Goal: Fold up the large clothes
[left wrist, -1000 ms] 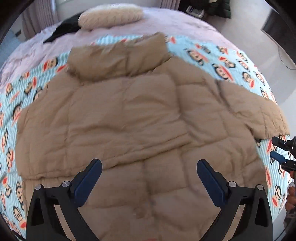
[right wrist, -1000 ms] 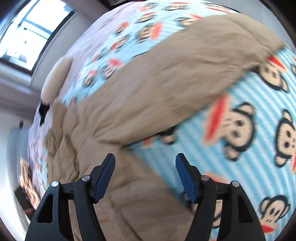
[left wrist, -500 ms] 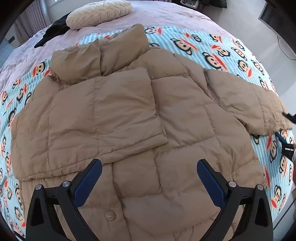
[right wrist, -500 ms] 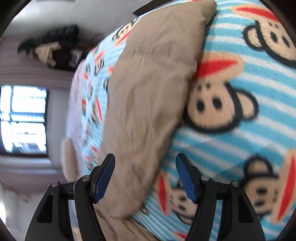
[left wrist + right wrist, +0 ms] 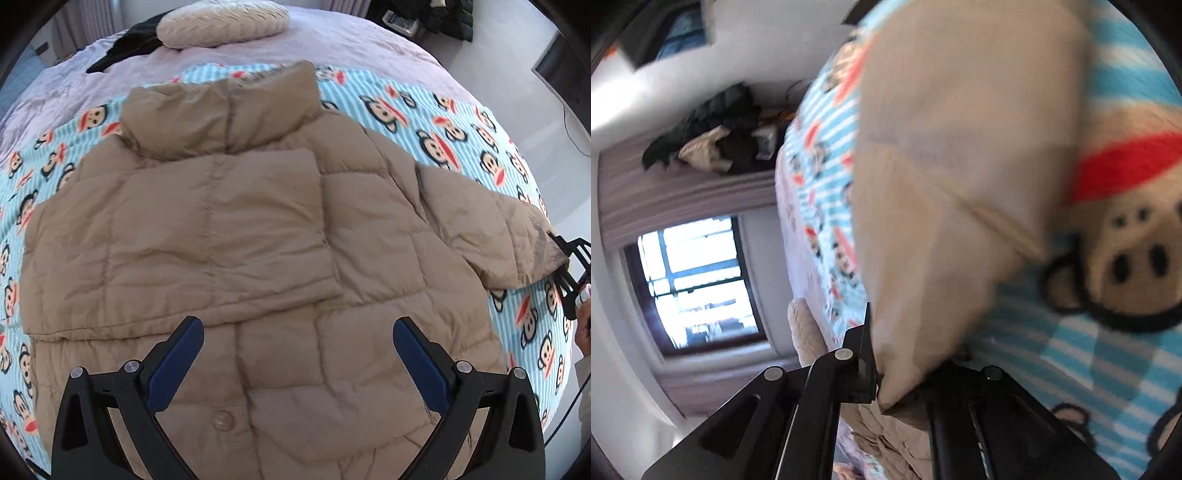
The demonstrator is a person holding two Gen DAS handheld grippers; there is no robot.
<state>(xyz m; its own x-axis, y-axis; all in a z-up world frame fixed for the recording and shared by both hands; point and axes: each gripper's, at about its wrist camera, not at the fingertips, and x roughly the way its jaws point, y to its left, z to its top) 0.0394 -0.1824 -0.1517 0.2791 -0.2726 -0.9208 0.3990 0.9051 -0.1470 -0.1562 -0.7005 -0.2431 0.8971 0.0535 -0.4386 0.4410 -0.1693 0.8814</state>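
Two tools are in play, and only one is engaged. The right tool (image 5: 886, 391) is clenched on the cuff end of the jacket's outstretched sleeve (image 5: 953, 184), its jaws having just been closing with the fabric pinched between them; in the left wrist view the same tool (image 5: 570, 254) is seen at three o'clock, at the very tip of that sleeve (image 5: 491, 229). The left tool (image 5: 297, 354) is released, its jaws wide apart above the lower front of the tan puffer jacket (image 5: 236, 236), nothing between them. The jacket is spread across the monkey-print blanket (image 5: 454, 122) on the bed (image 5: 354, 48), collar toward twelve o'clock, with the other sleeve already laid across the chest. The step in hand is judged to be folding the gripped sleeve inward over the body. For this to be done well, the cuff should be lifted only enough to clear the padded front and carried toward nine o'clock, so that the crease falls at the shoulder seam. The body could be steadied with the free tool near the hem, since slippery quilted fabric is likely to be dragged along. The cuff should be laid flat beside or upon the folded sleeve before it is let go. A cream cushion (image 5: 225, 20) and a dark garment (image 5: 129, 48) lie well apart at twelve o'clock and need not be disturbed.
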